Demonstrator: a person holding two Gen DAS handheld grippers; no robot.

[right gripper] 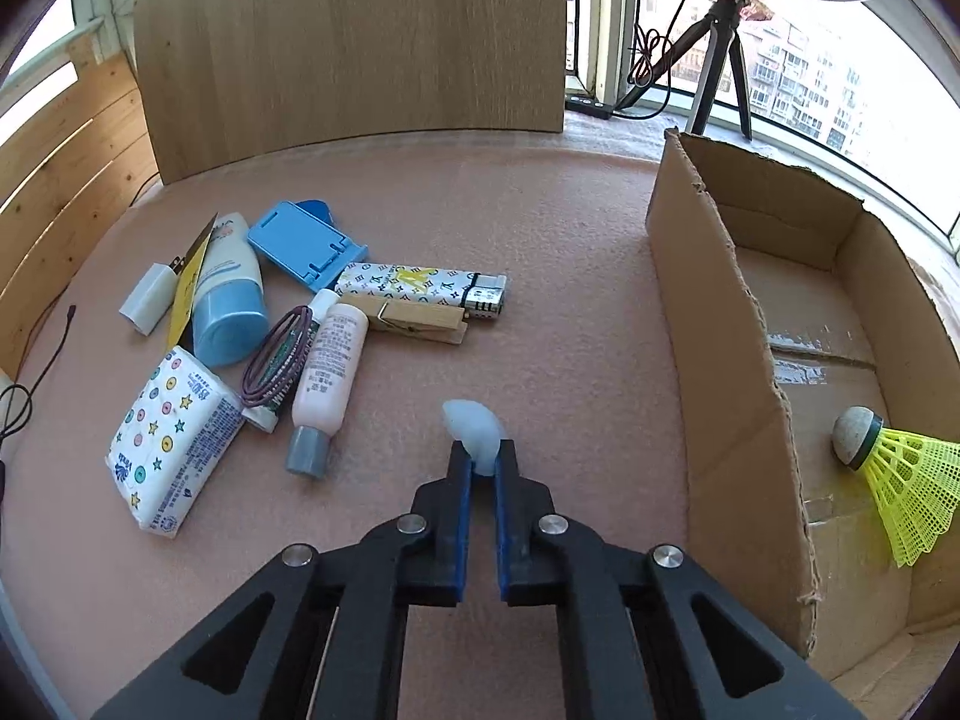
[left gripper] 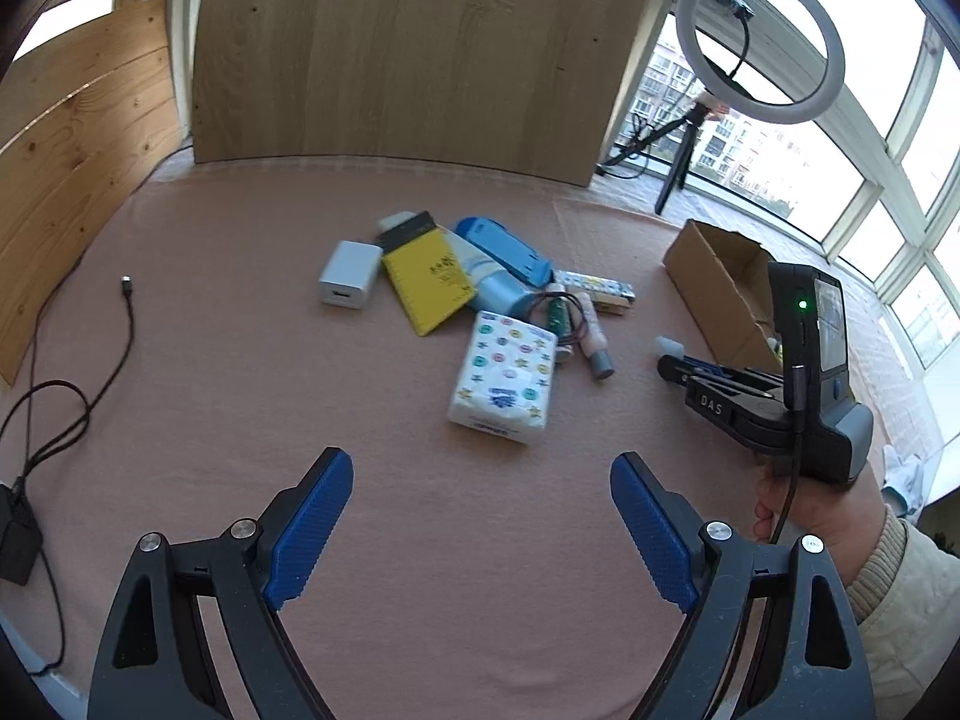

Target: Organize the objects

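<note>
My right gripper (right gripper: 483,456) is shut on a small pale blue translucent piece (right gripper: 474,429), held just above the pink cloth, left of the cardboard box (right gripper: 720,312). It also shows in the left wrist view (left gripper: 672,354). A yellow shuttlecock (right gripper: 894,480) lies in the box. My left gripper (left gripper: 480,480) is open and empty, short of a tissue pack (left gripper: 507,375). The pile holds a yellow notebook (left gripper: 429,282), a blue tube (right gripper: 228,294), a blue phone stand (right gripper: 306,249), a lighter (right gripper: 420,288), a clothespin (right gripper: 414,318), a pink bottle (right gripper: 327,372), hair ties (right gripper: 279,363) and a white charger (left gripper: 351,273).
A wooden board (left gripper: 420,54) stands at the table's back. A ring light on a tripod (left gripper: 762,42) stands at the right by the windows. A black cable (left gripper: 78,372) runs along the left side of the cloth (left gripper: 240,390).
</note>
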